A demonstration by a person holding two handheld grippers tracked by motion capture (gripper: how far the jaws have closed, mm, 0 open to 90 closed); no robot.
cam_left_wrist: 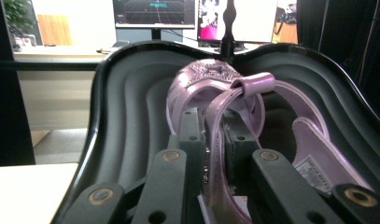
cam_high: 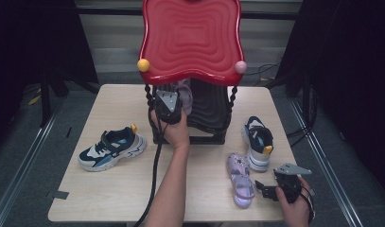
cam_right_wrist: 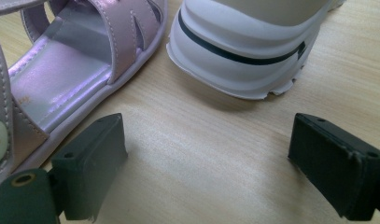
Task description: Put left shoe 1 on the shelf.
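Two hand-held grippers at work. Left hand-held gripper (cam_left_wrist: 214, 154), at twelve o'clock on the surface (cam_high: 114, 184), is clamped on the strap of a purple sandal (cam_left_wrist: 215, 93) resting on the black lower shelf (cam_left_wrist: 131, 107) of a red-topped rack (cam_high: 190, 38). Right hand-held gripper (cam_right_wrist: 206, 163) stands wide at five o'clock, beside the second sandal (cam_high: 240, 179) and a white sneaker (cam_high: 258, 142). Risk: the thin strap may slip or snag the shelf's raised rim. Open room lies at seven o'clock; another sneaker (cam_high: 112, 149) sits at nine.

Left gripper (cam_high: 173, 101) reaching forward, jaws clamped; right gripper (cam_high: 268, 189) low near table edge, jaws wide apart
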